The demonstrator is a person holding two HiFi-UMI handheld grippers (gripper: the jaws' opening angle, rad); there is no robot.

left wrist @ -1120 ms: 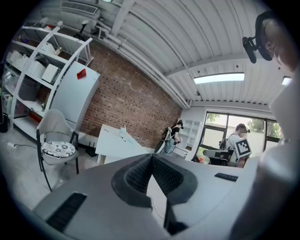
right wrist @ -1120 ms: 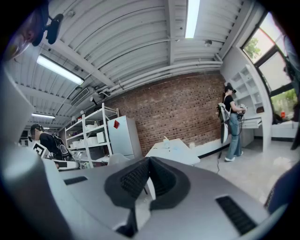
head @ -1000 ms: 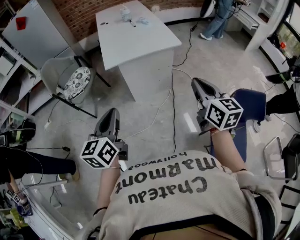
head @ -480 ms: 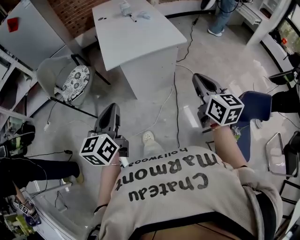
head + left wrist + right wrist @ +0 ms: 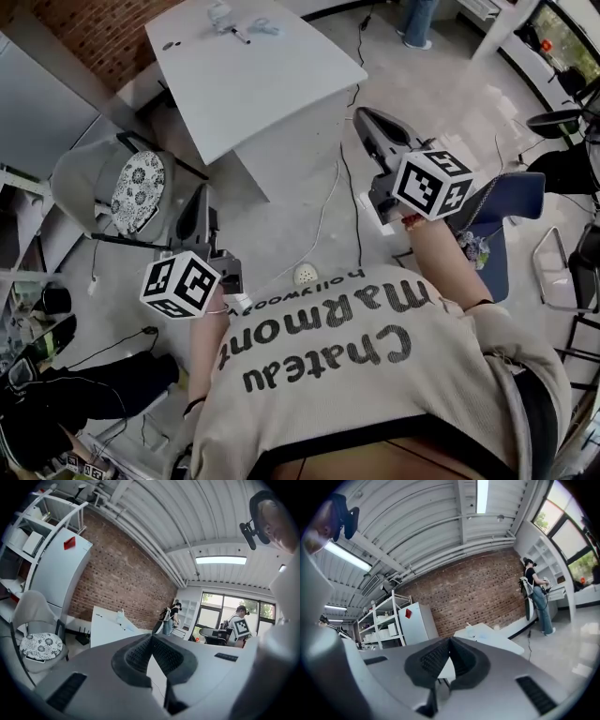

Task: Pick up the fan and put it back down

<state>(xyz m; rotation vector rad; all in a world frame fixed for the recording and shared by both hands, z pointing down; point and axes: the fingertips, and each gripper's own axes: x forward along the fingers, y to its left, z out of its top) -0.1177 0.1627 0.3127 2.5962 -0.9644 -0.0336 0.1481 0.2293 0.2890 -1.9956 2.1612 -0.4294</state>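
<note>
A brick-walled workshop, with a grey worktop (image 5: 253, 84) ahead. I can't pick out a fan anywhere. The left tool (image 5: 195, 202) and right tool (image 5: 366, 117) are both closed and empty. This looks like the approach; next, locate the fan and open up.

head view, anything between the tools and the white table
Nothing solid: only floor and a thin white cable lie between the left tool, the right tool and the white table. The chair stands aside, left. No fan shows.
</note>
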